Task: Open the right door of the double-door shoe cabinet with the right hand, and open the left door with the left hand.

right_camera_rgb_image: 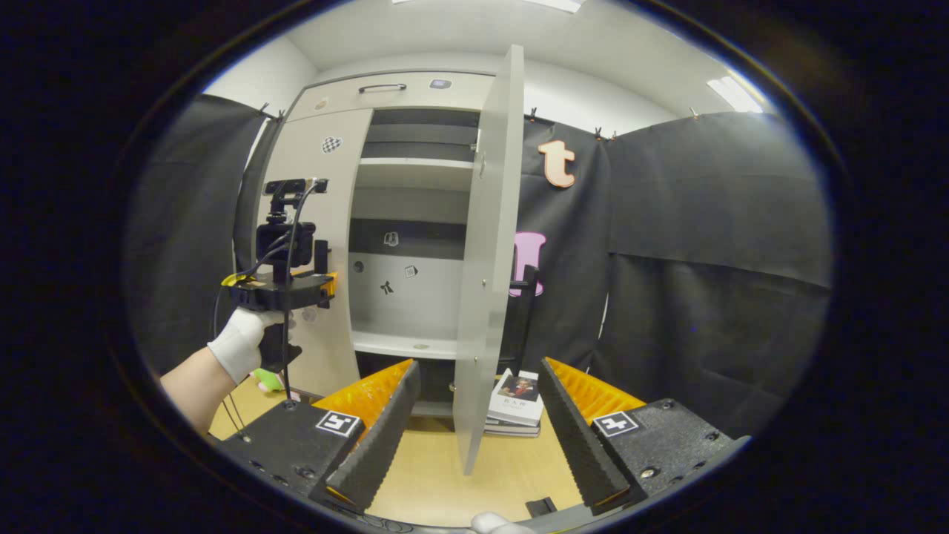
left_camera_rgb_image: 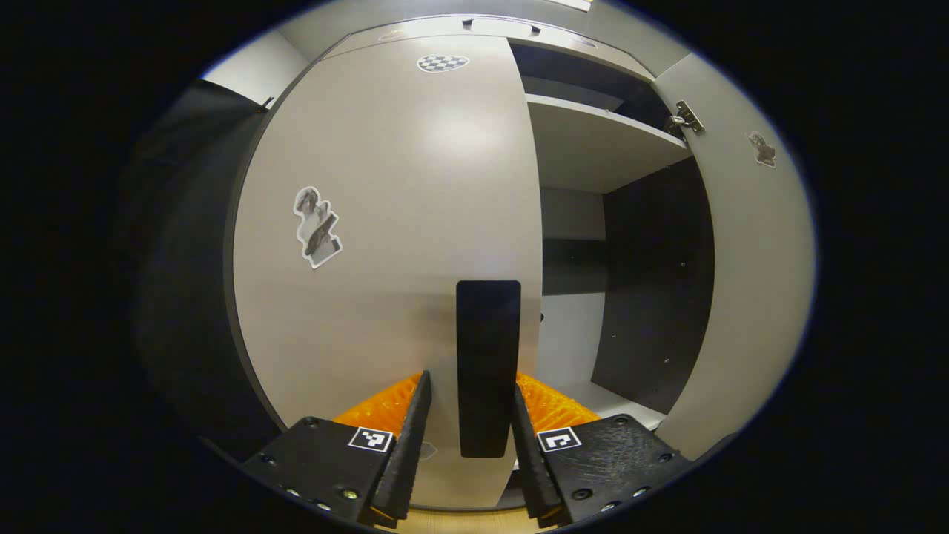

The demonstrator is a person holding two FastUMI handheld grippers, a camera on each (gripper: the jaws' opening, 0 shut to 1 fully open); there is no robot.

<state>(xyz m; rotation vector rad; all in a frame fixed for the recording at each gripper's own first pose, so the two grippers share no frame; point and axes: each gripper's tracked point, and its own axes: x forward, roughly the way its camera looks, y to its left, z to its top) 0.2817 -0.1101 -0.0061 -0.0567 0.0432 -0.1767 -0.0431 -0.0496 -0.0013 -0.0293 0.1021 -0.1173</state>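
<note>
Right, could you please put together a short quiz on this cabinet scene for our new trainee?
1. True or false: the right door of the cabinet stands open.
2. What sits between the jaws of the left gripper? A) a book B) the black handle on the left door C) a shelf edge
3. Fill in: the jaws of the right gripper are ____ (open or shut).

Key: 1 true; 2 B; 3 open.
</note>
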